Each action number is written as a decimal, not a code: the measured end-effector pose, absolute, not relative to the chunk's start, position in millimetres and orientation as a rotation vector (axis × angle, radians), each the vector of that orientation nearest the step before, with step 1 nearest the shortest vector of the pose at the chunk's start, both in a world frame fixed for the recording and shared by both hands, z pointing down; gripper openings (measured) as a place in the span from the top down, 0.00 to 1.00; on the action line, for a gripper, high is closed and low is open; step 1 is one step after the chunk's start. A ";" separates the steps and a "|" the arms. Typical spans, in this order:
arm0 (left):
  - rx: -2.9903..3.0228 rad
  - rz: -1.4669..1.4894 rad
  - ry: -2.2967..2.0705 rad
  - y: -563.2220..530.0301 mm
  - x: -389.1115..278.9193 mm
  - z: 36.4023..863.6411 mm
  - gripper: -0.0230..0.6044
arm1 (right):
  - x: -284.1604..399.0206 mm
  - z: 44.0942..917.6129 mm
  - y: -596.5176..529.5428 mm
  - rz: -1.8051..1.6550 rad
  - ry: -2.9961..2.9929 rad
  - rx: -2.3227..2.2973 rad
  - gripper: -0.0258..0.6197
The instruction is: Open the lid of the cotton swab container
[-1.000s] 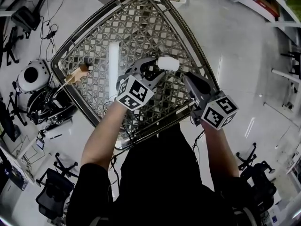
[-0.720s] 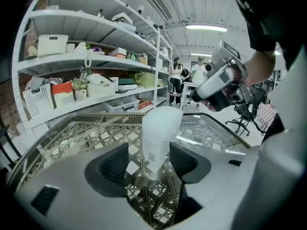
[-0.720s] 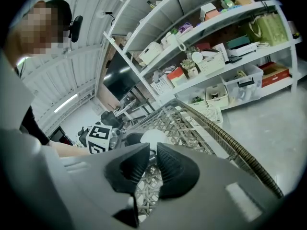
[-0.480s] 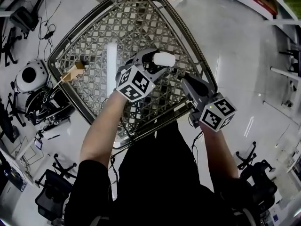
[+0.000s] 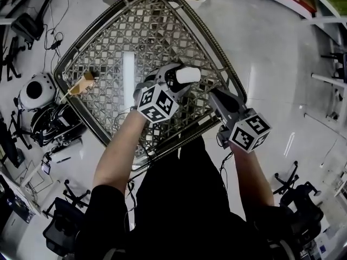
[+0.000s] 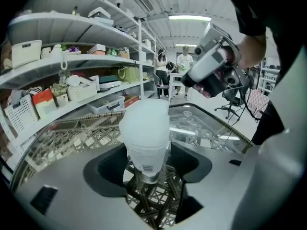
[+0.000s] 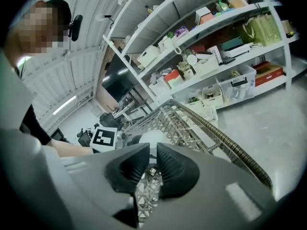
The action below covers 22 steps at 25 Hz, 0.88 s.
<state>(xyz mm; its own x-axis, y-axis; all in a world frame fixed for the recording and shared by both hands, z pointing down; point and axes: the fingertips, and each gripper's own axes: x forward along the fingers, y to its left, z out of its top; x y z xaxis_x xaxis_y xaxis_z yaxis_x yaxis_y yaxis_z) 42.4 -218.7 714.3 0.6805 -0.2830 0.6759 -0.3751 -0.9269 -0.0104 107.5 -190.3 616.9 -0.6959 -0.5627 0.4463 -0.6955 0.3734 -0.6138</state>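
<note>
The cotton swab container [image 5: 188, 75], a white frosted tub, lies on the metal lattice table [image 5: 124, 42] with its lid end pointing away from my left gripper [image 5: 174, 80]. In the left gripper view the container [image 6: 145, 133] sits between the wide-spread jaws; they have just been opening, and a small gap shows on each side. My right gripper [image 5: 212, 91] hovers just to the right of it, its ribbed pads [image 7: 168, 164] nearly together with nothing between them. Past them the container [image 7: 151, 139] and the left gripper's marker cube [image 7: 104, 138] show.
A small wooden-handled object [image 5: 82, 84] lies near the table's left corner. The table's raised rim [image 5: 225, 64] runs close by my right gripper. Shelves with boxes [image 6: 72, 87] stand beyond the table. Office chairs [image 5: 65, 221] and a white round device [image 5: 33, 90] are on the floor.
Both grippers and the container have shifted slightly up and away in the head view. The left gripper's jaws have spread wider around the container.
</note>
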 end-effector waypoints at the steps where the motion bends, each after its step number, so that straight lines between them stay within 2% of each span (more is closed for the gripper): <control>1: 2.753 1.059 -0.540 -221.0 45.4 714.3 0.53 | 108.7 617.0 -189.4 1.227 -2.464 1.140 0.87; 6: 2.714 1.067 -0.549 -230.2 49.3 716.5 0.55 | 115.2 615.0 -188.9 1.230 -2.460 1.146 0.87; 8: 2.718 1.088 -0.551 -229.1 48.0 717.0 0.63 | 118.0 613.8 -190.4 1.224 -2.461 1.150 0.87; 14: 2.686 1.046 -0.534 -222.6 43.1 710.2 0.63 | 112.5 603.0 -197.5 1.211 -2.487 1.130 0.87; 19: 2.725 0.985 -0.504 -216.0 43.1 667.9 0.64 | 99.1 579.3 -208.0 1.153 -2.545 1.080 0.87; 22: 2.743 0.952 -0.486 -209.4 39.8 630.3 0.64 | 84.4 551.5 -211.8 1.089 -2.605 1.014 0.80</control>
<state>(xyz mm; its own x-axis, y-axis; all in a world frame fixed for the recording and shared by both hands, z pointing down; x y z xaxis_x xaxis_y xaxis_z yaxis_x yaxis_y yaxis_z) 39.8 -209.4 630.3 0.7388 -0.2412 0.6293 -0.3685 -0.9264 0.0775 84.4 -211.8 551.5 -0.7625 -0.5327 0.3671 -0.6356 0.5105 -0.5792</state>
